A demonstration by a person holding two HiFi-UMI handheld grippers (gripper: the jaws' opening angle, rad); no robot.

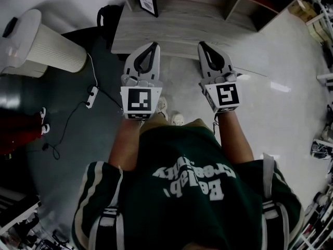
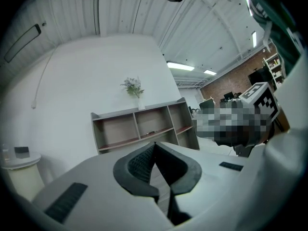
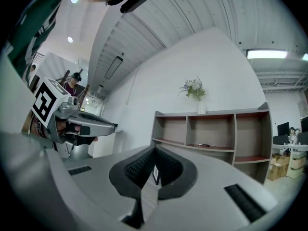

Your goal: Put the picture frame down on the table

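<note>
A small black picture frame [image 1: 146,1] stands upright at the far left of the grey wooden table [image 1: 177,30]. A sliver of the frame [image 3: 155,173] shows through the slit of the right gripper's jaws. My left gripper [image 1: 154,45] is shut and empty, its tips over the table's near edge, well short of the frame. My right gripper [image 1: 201,44] is alongside it, also shut with nothing in it. In their own views the left gripper [image 2: 155,144] and right gripper [image 3: 155,148] have their pads pressed together.
An open shelf unit [image 1: 250,4] stands behind the table, with a vase of flowers [image 3: 195,91] on top. A white ribbed cylinder [image 1: 47,46] stands on the floor at left, beside a power strip [image 1: 92,96] and cable. Boxes and clutter line the right edge.
</note>
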